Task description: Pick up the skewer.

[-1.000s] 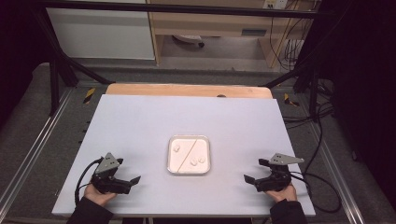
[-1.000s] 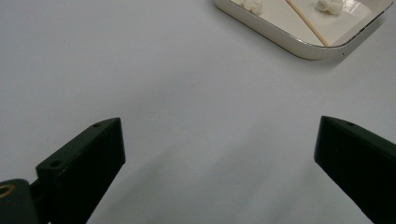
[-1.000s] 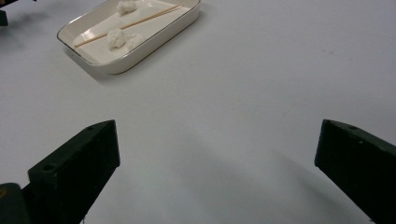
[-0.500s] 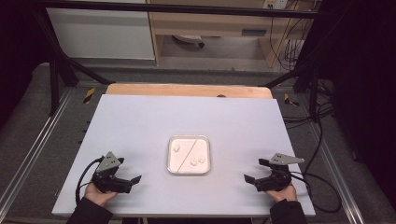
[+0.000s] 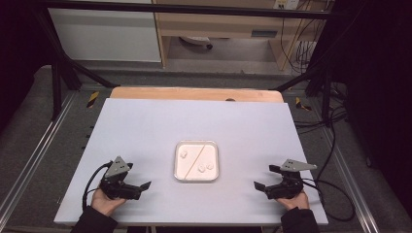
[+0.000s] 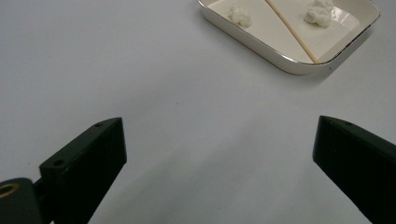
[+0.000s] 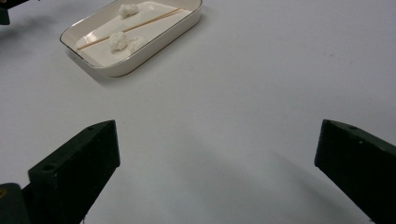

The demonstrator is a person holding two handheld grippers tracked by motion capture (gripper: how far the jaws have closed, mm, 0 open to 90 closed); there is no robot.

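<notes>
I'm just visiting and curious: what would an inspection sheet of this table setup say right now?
Surface: pale table, bare apart from the tray.
Job's things: white tray at centre, holding a thin wooden stick laid corner to corner and three white fluffy lumps.
Clutter: nothing seen.
Grippers: left hand-held gripper and right hand-held gripper rest near the front edge, jaws wide open, empty, apart from the tray.
Cables: one trails from each gripper; more lie on the floor at right.
Surroundings: dark frame, wooden shelving behind.
</notes>
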